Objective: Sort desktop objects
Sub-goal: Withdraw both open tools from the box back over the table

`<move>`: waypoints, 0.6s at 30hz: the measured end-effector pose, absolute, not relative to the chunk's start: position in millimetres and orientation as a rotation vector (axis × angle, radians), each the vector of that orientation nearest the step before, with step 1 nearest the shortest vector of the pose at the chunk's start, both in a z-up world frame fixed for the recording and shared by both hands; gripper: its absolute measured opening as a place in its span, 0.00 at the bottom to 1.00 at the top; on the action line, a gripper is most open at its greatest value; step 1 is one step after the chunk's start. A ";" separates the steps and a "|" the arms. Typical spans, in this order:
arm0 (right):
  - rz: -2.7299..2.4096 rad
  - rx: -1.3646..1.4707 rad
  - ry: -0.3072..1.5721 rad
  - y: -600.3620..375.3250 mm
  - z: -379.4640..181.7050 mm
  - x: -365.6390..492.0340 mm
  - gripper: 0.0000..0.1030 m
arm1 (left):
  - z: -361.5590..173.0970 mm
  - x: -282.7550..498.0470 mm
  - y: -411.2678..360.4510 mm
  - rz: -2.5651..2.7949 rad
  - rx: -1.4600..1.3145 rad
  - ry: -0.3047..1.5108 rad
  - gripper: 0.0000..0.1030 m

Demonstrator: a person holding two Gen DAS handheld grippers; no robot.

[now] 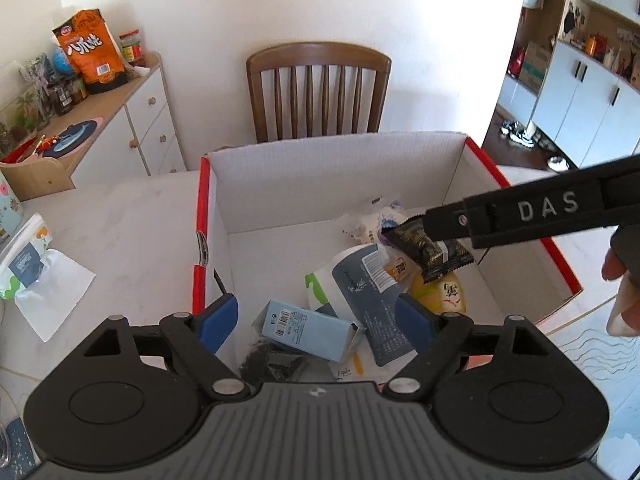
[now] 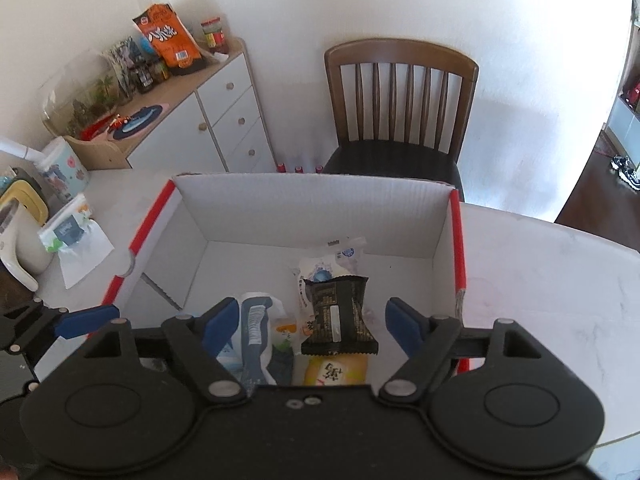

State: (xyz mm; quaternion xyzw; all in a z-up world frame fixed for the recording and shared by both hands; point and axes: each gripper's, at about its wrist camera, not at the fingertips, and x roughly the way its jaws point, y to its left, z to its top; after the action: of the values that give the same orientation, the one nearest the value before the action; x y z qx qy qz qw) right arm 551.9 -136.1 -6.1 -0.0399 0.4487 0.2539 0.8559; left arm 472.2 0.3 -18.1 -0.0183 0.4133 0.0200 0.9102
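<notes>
A: Where is the left gripper [image 1: 316, 320] at this moment?

B: It hangs over the near part of the box [image 1: 320, 172], pointing down into it. Its two blue pads [image 1: 218, 322] stand wide apart and nothing is between them. It is open.

A: What lies under it?

B: Just below, between the pads, a light blue carton [image 1: 306, 330] lies flat. Nearer to the gripper body there is a dark bag [image 1: 272, 364]. To the right of the carton a grey-blue pouch [image 1: 370, 292] lies tilted, and beyond that a yellow pack [image 1: 444, 292].

A: And the right gripper [image 2: 316, 320]?

B: It is also over the box [image 2: 312, 208], and also open. Its pads [image 2: 402, 326] are far from each other. A black snack [image 2: 340, 320] is seen between them, but the pads do not touch it on either side. I cannot tell if it already rests on the pile or is in the air.

A: What is around the snack?

B: Behind it, a white wrapper [image 2: 336, 260]. In front of it, close to the gripper body, the yellow pack [image 2: 334, 372]. At its left, the pouch [image 2: 254, 332].

A: Can the left camera see the right gripper?

B: Yes, its black arm [image 1: 532, 210] comes in from the right, and the snack [image 1: 430, 254] is at its tip. A hand [image 1: 622, 288] is at the right edge.

A: Anything outside the box?

B: On the table [image 1: 132, 236], far left of the left gripper, lies a tissue pack [image 1: 28, 264].
</notes>
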 end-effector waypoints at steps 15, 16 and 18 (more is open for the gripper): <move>0.527 -0.068 0.896 -152.6 14.9 516.5 0.84 | -2.0 444.6 1.9 0.031 -0.065 0.786 0.98; 0.527 -0.064 0.895 -153.8 16.7 513.8 0.84 | -0.1 442.4 2.4 0.025 -0.068 0.784 0.98; 0.525 -0.062 0.892 -156.3 20.3 507.8 0.84 | 3.3 438.2 4.0 0.016 -0.077 0.783 0.98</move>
State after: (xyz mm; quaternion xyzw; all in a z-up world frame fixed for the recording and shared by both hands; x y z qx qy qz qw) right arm 507.8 -156.3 20.3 -0.0297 0.4261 0.2508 0.8687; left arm 438.2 4.0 3.3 -0.0373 0.3814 0.0077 0.9236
